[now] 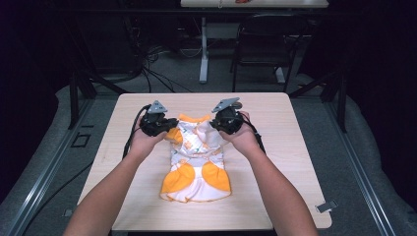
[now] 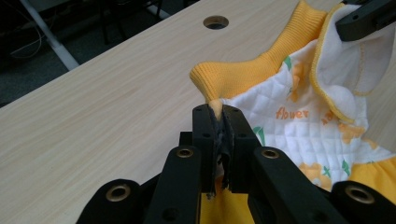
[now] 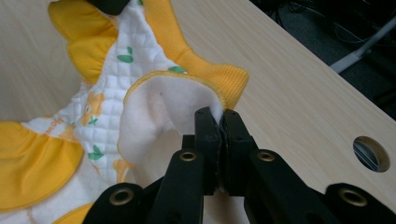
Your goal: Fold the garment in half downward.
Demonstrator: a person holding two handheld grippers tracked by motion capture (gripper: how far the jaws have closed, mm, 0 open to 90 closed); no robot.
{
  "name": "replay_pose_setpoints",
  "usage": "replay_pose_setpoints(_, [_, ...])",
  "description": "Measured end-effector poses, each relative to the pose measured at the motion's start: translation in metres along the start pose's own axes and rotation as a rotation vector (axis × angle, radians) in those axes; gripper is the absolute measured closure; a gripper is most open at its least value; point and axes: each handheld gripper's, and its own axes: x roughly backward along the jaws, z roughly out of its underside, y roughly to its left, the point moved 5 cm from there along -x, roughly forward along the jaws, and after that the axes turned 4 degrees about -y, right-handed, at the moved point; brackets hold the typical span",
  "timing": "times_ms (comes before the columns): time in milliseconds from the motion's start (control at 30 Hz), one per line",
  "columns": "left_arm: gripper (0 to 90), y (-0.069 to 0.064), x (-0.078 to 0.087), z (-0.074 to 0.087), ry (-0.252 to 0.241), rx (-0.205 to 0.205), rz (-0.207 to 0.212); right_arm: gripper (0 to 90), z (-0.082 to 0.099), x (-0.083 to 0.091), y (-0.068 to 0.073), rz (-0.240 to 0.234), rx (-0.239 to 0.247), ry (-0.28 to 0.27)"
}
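A small orange-and-white garment [image 1: 196,157] is lying on the worktop [image 1: 275,118], its long axis running away from the person. The left gripper [image 1: 164,127] is clamping one far corner and the right gripper [image 1: 216,125] the other, both equally near.

- A lab or test room is showing: a light wood table [image 1: 147,206] is sitting inside a dark metal frame [image 1: 74,93].
- At twelve o'clock, cables [image 1: 147,59], a desk leg [image 1: 203,49] and a black chair [image 1: 265,44] are standing on grey carpet.
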Motion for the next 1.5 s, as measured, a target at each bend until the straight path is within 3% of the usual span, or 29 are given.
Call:
replay_pose_setpoints(400, [85.0,-0.017,0.015,0.013,-0.014,-0.006,0.057,86.6,0.013,0.013,0.019,-0.044,0.053,-0.024])
replay_pose_setpoints(600, [85.0,-0.029,0.023,0.019,-0.013,-0.021,0.099,86.5,0.022,0.017,0.027,-0.051,0.085,-0.011])
replay_pose_setpoints(1067, [84.9,-0.046,0.029,0.040,0.016,-0.041,0.150,86.3,0.035,0.021,0.047,-0.075,0.144,0.033])
replay_pose_setpoints(1200, [84.9,-0.048,0.031,0.045,0.017,-0.040,0.155,86.3,0.038,0.023,0.053,-0.093,0.126,0.018])
replay_pose_setpoints(1500, [84.8,-0.059,0.035,0.067,0.018,-0.015,0.210,86.3,0.057,0.026,0.064,-0.130,0.099,0.032])
